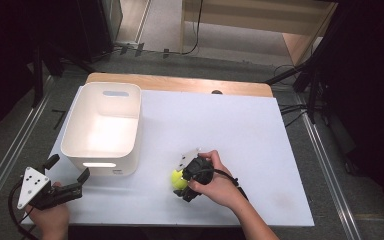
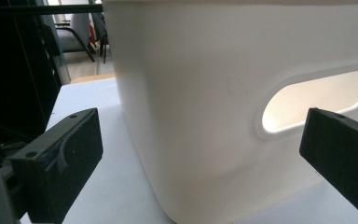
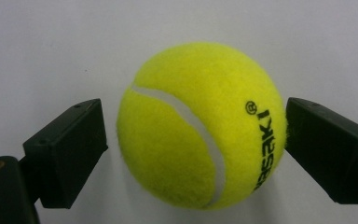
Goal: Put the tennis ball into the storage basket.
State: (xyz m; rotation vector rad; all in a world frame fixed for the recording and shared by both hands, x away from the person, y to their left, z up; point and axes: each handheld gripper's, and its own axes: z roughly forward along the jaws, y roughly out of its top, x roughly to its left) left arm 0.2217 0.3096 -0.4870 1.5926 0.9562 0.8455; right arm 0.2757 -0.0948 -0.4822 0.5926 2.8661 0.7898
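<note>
A yellow-green tennis ball lies on the white tabletop, right of a white plastic bin. My right gripper points down over the ball with its jaws on either side. One jaw sits against the ball's printed side, and a narrow gap shows between the other jaw and the ball. My left gripper stands open at the table's near left corner. It faces the bin's near wall and handle slot, with nothing between its fingers.
The bin looks empty inside. A wooden strip runs along the table's far edge. Dark stands and cables flank the table on both sides, and metal floor rails run past its left and right.
</note>
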